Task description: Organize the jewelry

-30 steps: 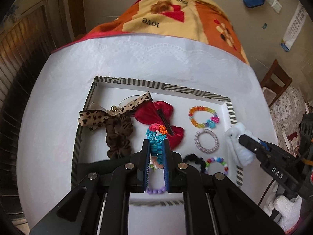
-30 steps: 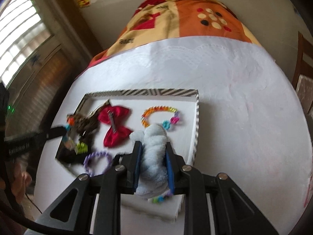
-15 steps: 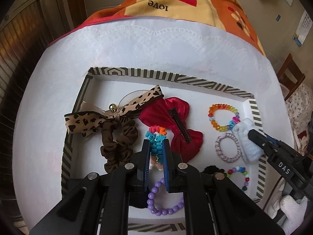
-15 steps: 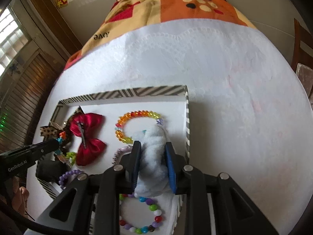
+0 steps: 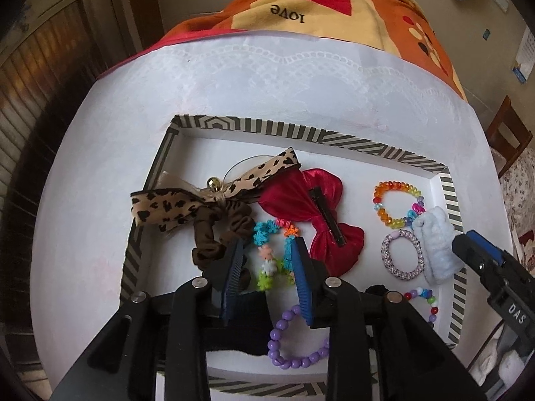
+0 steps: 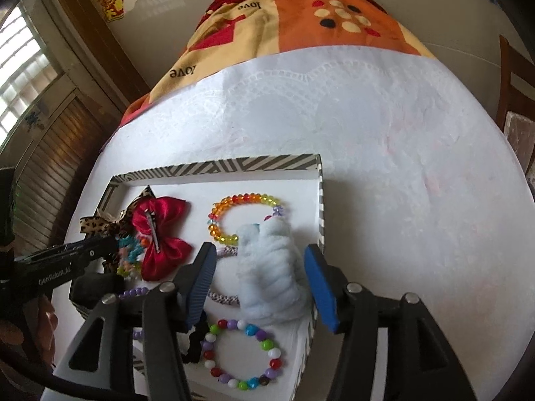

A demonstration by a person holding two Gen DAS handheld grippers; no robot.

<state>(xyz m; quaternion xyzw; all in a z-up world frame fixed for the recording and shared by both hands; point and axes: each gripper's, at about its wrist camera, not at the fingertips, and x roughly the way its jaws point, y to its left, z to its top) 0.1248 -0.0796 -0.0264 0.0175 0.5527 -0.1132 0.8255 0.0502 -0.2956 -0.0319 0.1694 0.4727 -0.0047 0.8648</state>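
Inside the striped tray (image 5: 448, 187), your left gripper (image 5: 269, 260) has just opened around the flower bracelet (image 5: 272, 254). Your right gripper (image 6: 260, 274) has likewise opened, its jaws clear of the pale blue scrunchie (image 6: 271, 274).

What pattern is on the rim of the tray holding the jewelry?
Black and off-white stripes, angled into chevrons in places, on the tray rim. The left wrist view shows it best.
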